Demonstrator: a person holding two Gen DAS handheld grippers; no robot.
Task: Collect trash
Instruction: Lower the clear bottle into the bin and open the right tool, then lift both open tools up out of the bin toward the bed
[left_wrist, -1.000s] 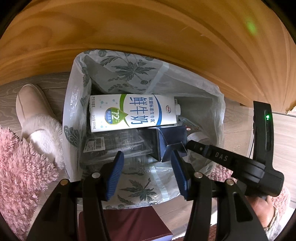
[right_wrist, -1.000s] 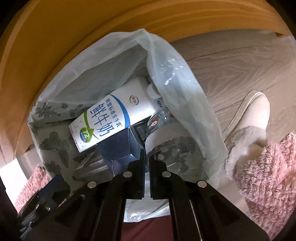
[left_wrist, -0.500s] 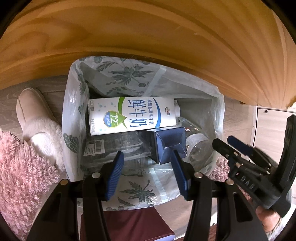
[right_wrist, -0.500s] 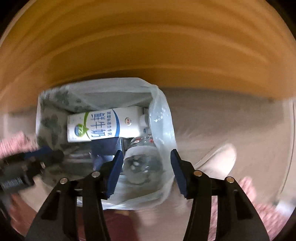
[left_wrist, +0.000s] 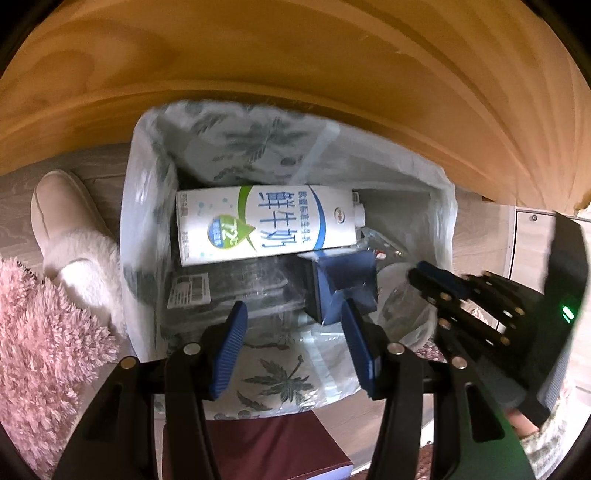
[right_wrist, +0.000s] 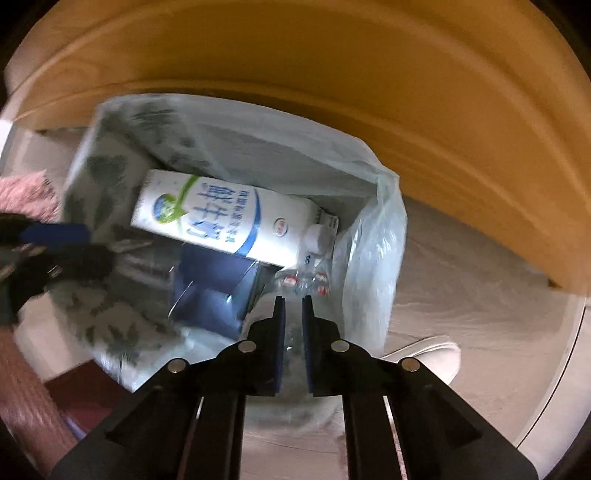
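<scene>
Below the wooden desk (left_wrist: 295, 74), on the floor (right_wrist: 480, 295): a bin (left_wrist: 439, 206) lined with a leaf-print bag (left_wrist: 280, 376). Inside the bag, lying flat: a white milk carton (left_wrist: 266, 225), cap toward the right wall. Just under the carton, touching it: a dark blue box (left_wrist: 347, 280), open and tilted. Beside the box, at the right wall: a clear bottle (right_wrist: 306, 280) with a red-and-white label. Left of the box: clear plastic packaging (left_wrist: 229, 288) with a printed sticker.

Over the bin's near edge: left gripper (left_wrist: 291, 332), fingers apart, holding nothing. At the bin's right side, over the bottle: right gripper (right_wrist: 293, 314), fingers just closing, nearly together, nothing clamped between them.

Left of the bin: a beige slipper (left_wrist: 62, 221) and pink fluffy fabric (left_wrist: 40, 332).
</scene>
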